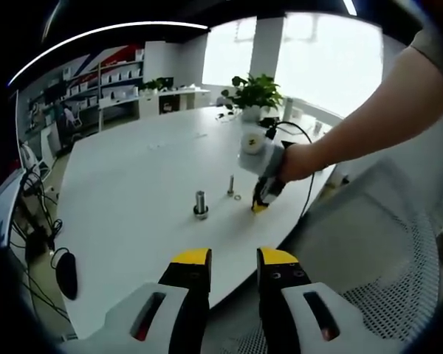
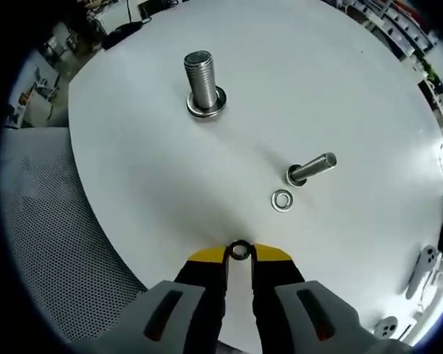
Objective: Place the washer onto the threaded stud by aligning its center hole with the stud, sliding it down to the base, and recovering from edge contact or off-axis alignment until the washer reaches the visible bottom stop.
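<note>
Right gripper view: your right gripper pinches a small washer at the jaw tips, low over the white round table. Spare washer, thin threaded stud, thick stud beyond. Keep the hole level, centred. Left gripper: jaws apart, idle. Potted plant, shelving behind.
</note>
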A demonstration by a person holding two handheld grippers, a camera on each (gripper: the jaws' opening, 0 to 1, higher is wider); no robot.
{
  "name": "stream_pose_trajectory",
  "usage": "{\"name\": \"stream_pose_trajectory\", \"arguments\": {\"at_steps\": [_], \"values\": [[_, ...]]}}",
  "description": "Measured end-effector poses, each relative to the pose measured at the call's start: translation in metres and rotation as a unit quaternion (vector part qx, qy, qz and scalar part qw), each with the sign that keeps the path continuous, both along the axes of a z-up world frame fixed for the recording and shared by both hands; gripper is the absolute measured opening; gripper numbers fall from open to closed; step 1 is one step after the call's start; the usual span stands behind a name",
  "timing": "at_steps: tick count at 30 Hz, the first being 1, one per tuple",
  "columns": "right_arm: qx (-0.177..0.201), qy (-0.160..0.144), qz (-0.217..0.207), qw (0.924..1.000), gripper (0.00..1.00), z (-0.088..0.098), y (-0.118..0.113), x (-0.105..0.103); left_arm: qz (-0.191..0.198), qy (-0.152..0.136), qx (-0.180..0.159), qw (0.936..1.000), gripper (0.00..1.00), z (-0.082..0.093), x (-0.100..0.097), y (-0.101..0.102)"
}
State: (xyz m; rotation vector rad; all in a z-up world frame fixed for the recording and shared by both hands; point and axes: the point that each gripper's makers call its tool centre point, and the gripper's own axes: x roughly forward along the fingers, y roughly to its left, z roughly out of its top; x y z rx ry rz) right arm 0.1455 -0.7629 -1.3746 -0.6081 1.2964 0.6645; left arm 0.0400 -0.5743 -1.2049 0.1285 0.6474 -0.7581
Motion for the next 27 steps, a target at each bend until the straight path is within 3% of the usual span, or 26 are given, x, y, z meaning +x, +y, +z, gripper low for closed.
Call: {"name": "stream_pose_trajectory", "arguments": {"at_steps": [6, 20, 27], "values": [[-0.003, -0.002, -0.001, 1.0, 0.13, 0.009, -0.003, 0.002, -0.008, 0.005, -0.001, 1.0, 0.23, -0.001, -0.003, -0.002], [-0.003, -0.053, 0.027, 0.9982, 0.13, 0.054, -0.003, 0.037, -0.004, -0.001, -0.005, 1.0, 0.23, 0.001, -0.002, -0.001], [0.005, -0.073, 0.005, 0.9973, 0.13, 0.072, -0.008, 0.053, -0.003, 0.0, -0.006, 1.0, 0.23, 0.001, -0.002, -0.001]]}}
